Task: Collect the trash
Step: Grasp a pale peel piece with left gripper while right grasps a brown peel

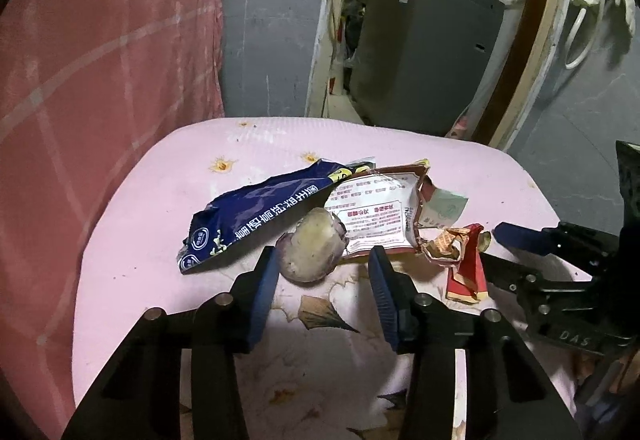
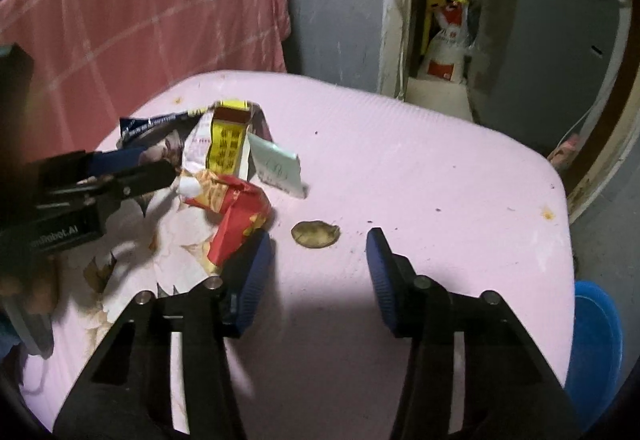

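My tongs' pads [image 1: 266, 292] are blue; the surface [image 2: 400, 144] is pink, one wrapper [image 1: 248, 216] navy, another wrapper [image 2: 236, 216] red.

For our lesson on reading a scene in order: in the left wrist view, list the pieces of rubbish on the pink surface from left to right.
Dark blue snack bag → rounded, pale vegetable-like lump → white printed wrapper → crumpled red wrapper. The pale green slip behind the white wrapper overlaps it, so I leave it out.

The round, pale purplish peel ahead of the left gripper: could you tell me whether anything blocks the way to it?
Nothing visible does. The round, pale purplish peel lies on the pink table just ahead of the left gripper, whose jaws stand apart either side of it.
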{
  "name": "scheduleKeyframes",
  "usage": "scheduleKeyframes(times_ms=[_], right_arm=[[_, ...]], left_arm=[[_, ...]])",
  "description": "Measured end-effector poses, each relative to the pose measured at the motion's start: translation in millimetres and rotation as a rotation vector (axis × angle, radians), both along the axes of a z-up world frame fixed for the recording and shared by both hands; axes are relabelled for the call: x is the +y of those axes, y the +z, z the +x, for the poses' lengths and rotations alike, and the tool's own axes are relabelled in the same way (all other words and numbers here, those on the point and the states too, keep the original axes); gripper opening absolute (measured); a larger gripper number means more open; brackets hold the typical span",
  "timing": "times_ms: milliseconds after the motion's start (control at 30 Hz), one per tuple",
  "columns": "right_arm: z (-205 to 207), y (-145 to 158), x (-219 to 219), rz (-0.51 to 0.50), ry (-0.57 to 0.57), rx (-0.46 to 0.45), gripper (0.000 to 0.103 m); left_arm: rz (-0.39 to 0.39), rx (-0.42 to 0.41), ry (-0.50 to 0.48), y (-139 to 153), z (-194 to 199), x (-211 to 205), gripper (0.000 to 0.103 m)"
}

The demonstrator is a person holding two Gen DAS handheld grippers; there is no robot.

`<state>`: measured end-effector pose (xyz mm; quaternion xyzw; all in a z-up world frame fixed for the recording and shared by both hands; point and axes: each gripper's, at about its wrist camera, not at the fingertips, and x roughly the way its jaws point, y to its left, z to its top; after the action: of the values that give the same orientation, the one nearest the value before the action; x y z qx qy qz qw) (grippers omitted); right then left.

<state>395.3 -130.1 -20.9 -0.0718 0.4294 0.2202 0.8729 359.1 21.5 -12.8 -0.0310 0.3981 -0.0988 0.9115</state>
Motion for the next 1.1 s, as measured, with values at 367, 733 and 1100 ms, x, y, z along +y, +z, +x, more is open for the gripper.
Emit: scheduleKeyframes(times_ms=[367,733,1100], right_arm=[[2.1,-1.5,-4.1,0.032,-0.006,0.027,0.023],[-0.7,0.1,-6.7,0.061,-0.012,0.005,0.018],[-28.6,18.5,-13.1,0.094,-0.015,-0.159,0.017]], left_arm=[[-0.041,-0.011,0.012,4.6,4.5,5.0,0.018],[-0.028,-0.049,0.014,9.4,-9.4,0.9,0.010],[-0.032,-0.121,-0.006,15.7,-35.0,-9.1,0.007]])
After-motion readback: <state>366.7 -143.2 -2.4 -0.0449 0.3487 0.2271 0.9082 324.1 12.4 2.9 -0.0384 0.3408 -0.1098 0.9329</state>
